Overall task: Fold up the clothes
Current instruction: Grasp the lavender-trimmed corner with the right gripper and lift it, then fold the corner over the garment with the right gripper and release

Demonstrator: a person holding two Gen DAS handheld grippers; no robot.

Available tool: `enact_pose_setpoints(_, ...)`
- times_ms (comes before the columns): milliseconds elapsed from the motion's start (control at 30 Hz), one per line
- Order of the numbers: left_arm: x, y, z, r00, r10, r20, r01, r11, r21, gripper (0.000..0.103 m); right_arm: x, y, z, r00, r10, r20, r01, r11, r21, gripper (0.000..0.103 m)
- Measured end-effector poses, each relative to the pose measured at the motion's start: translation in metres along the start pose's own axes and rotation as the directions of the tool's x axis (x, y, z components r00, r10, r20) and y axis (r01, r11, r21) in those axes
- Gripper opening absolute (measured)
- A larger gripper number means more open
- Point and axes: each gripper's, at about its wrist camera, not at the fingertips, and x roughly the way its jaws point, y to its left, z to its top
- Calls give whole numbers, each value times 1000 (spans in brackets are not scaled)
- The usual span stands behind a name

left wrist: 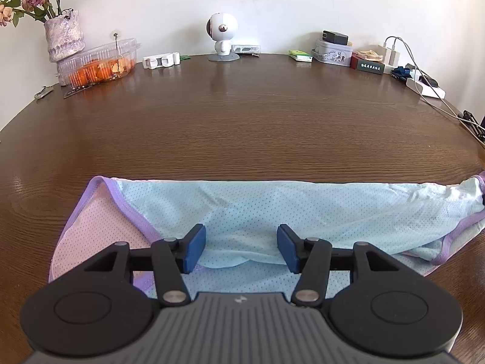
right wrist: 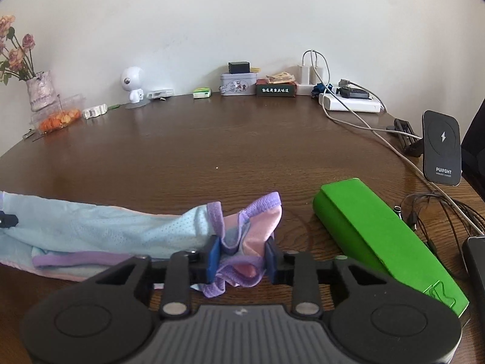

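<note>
A light blue and pink mesh garment [left wrist: 272,209] with purple trim lies folded lengthwise across the near part of the brown table [left wrist: 242,121]. My left gripper [left wrist: 242,248] is open just above the garment's middle, with nothing between its blue pads. In the right wrist view the garment [right wrist: 106,227] stretches to the left. My right gripper [right wrist: 242,257] is shut on the garment's bunched pink and purple end [right wrist: 242,242] and holds it slightly raised off the table.
A green box [right wrist: 379,236] lies right of the right gripper. A black wireless charger [right wrist: 442,148], cables [right wrist: 363,124] and a power strip [right wrist: 351,104] are at the right. A vase [left wrist: 63,35], food container [left wrist: 100,63], white figurine [left wrist: 221,35] and tin [left wrist: 332,50] line the far edge.
</note>
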Motion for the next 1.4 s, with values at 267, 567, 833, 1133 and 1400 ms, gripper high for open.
enact_pose_setpoints(267, -23, 4, 4, 997, -33, 66, 35, 999, -35, 55, -36, 35, 24, 993, 60, 97, -53, 996, -71, 8)
enact_pose_setpoints(567, -79, 22, -6, 986, -26, 163, 42, 994, -96, 62, 3, 189, -3, 975, 222, 16, -204, 919, -337, 10)
enact_pose_setpoints(833, -75, 53, -29, 994, 25, 110, -4, 982, -187, 63, -41, 194, -10, 927, 360, 102, -303, 882, -361, 39)
enact_pose_setpoints(1133, -71, 62, -42, 982, 177, 71, -155, 957, -244, 63, 18, 163, -1, 965, 245, -90, -261, 909, -325, 16)
enact_pose_setpoints(1400, -74, 62, -58, 941, 337, 28, -318, 911, -264, 67, 17, 206, 95, 831, 542, -126, -536, 722, -437, 44)
